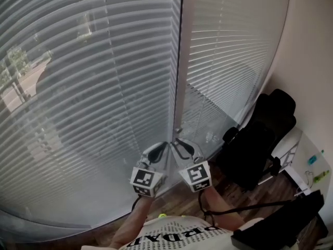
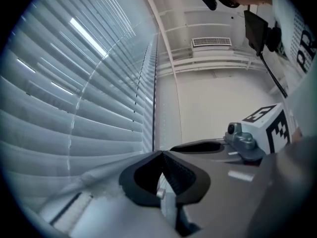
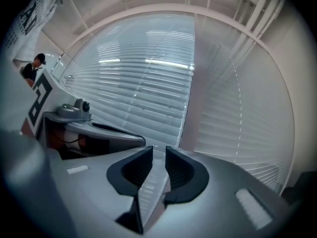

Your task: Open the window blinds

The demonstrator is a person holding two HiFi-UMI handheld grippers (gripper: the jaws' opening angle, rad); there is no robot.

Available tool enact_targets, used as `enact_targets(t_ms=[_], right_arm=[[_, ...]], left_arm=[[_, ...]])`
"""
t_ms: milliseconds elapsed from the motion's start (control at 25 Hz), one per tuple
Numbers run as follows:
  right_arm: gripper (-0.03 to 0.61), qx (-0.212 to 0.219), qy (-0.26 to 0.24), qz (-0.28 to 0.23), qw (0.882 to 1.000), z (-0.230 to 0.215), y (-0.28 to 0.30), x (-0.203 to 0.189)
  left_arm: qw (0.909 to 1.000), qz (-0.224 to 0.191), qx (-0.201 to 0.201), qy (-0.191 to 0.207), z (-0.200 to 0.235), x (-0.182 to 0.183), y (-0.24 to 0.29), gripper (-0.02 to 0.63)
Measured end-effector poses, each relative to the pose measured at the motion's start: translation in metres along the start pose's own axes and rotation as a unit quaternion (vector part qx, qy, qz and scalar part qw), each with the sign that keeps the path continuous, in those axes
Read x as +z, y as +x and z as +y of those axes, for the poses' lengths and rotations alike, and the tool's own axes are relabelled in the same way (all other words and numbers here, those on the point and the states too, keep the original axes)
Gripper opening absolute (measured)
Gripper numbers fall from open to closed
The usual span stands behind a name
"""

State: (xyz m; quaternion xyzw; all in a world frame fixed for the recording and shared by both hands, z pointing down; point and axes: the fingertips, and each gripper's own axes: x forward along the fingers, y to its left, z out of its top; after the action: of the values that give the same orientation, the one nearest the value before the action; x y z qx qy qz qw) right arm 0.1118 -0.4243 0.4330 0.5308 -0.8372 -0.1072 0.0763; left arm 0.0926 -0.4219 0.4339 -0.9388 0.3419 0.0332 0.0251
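Tongs first, since they sit nearest me, low in the middle of the head view. My left tongs (image 2: 161, 155) are pinched together at the tips and I see nothing caught between them. My right tongs (image 3: 159, 155) stand a narrow gap apart, with only slats showing through it, so they hold nothing either. Both point level at the window, side by side.

Just beyond them a pale post (image 1: 179, 87) runs up the centre of the frame. The left blind (image 1: 88, 87) fills everything left of it and the right blind (image 1: 229, 51) hangs on the other side. Both are fully down with their slats (image 3: 148, 88) lying near flat, though a little of the outdoors shows dimly at upper left.

I judge those slats to be thin, light and springy, quick to kink if I squeeze one, so I would not grip them. The proper hold is a tilt wand or lift cord, likely slim and slippery and needing a firm pinch. A thin dark line runs down the left blind's edge beside the post, but I cannot tell whether it is a wand, a cord or shadow.

At lower right a black chair (image 1: 260, 139) stands on the wood floor (image 1: 179, 194), apart from the tongs.
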Motion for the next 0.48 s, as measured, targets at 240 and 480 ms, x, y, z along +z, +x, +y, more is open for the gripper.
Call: enact_targets(t_ms=[240, 480], right_arm=[[0.086, 0.0, -0.005, 0.0, 1.0, -0.018, 0.006, -0.005], [0.086, -0.019, -0.042, -0.002, 0.999, -0.037, 0.013, -0.005]], left_arm=[[0.9999, 0.003, 0.011, -0.004, 0.002, -0.004, 0.014, -0.008], [0.9996, 0.006, 0.026, -0.007, 0.009, -0.007, 0.026, -0.008]])
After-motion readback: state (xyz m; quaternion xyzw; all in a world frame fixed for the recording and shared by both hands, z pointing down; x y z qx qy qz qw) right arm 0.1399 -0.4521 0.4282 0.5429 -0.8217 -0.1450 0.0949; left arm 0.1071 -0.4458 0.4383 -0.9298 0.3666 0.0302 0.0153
